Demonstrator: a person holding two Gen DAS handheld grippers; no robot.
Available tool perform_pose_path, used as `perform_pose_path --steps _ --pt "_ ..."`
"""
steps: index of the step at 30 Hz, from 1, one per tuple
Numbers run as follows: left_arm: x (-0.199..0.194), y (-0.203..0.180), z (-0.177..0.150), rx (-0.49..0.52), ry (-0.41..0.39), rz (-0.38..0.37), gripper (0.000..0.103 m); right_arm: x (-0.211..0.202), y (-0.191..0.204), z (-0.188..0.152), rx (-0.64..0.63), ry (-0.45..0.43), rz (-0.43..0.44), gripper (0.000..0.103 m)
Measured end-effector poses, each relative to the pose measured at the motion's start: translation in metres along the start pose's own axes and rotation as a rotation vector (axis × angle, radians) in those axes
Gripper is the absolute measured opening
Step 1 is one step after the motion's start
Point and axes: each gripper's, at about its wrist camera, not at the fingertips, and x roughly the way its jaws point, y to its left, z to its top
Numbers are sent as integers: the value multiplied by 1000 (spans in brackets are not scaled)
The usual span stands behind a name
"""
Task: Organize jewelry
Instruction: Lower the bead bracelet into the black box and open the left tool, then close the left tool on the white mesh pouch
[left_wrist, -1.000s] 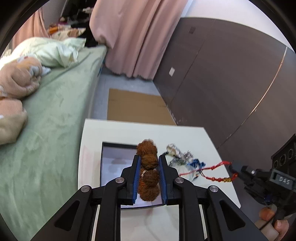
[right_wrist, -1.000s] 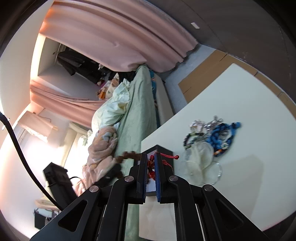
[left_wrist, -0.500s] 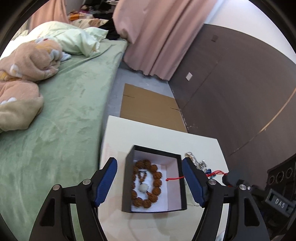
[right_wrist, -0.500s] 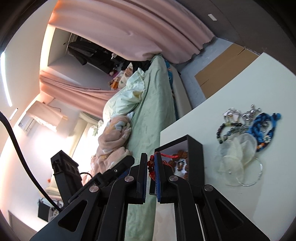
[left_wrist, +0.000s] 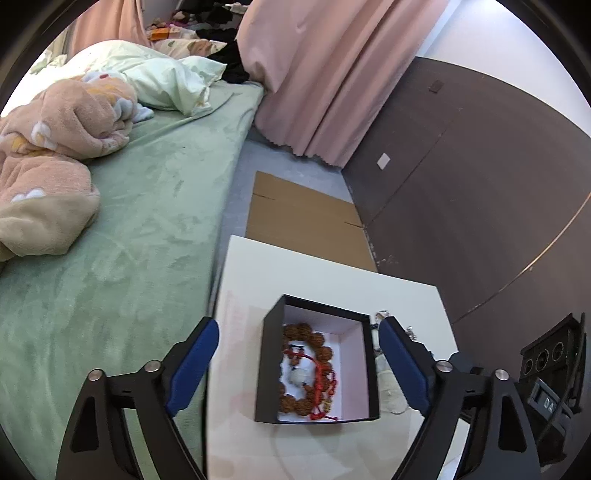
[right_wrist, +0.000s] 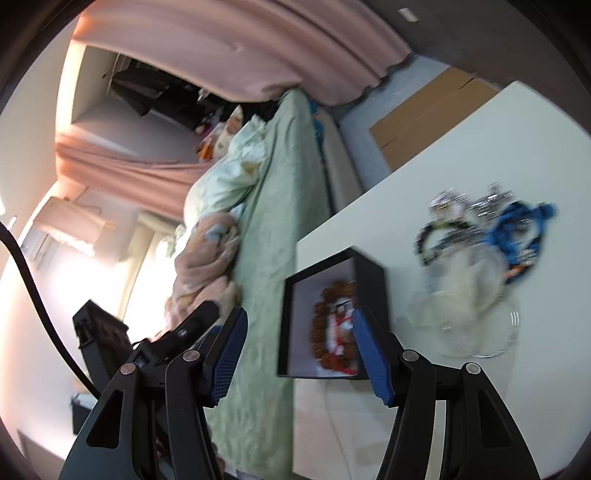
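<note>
A black box (left_wrist: 269, 369) with a white inside stands on the white table (left_wrist: 295, 280). In it lies a brown bead bracelet (left_wrist: 320, 345) with a red string bracelet (left_wrist: 322, 387) across it. My left gripper (left_wrist: 297, 325) hovers over the box, jaws opening wide and holding nothing. In the right wrist view, the same box (right_wrist: 369, 280) sits just beyond my right gripper (right_wrist: 300, 314). Its jaws are opening and the pads press on nothing. The brown beads (right_wrist: 323, 317) show blurred inside.
A loose pile lies right of the box: a blue bracelet (right_wrist: 524, 236), a dark bead bracelet (right_wrist: 428, 236), silver chains (right_wrist: 480, 199), a translucent pouch (right_wrist: 469, 291). A green bed (left_wrist: 122, 229) borders the table's left edge. Cardboard (left_wrist: 299, 221) lies on the floor beyond.
The left gripper let go of the brown bead bracelet, which now lies in the box, and opened wide. The right gripper released the red string bracelet into the box and opened.
</note>
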Motion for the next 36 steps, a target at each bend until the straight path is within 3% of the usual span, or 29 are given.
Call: perform_pose_path --steps 8,21,36 --pt "7 -32 -15 60 18 -38 91 -47 -27 11 33 -63 -103 60" --pt "23 -100 -48 226 37 -67 91 -99 -61 16 67 -97 -188 60" --pt "60 -156 -89 375 106 -36 76 -139 -94 15 135 -122 -258 60"
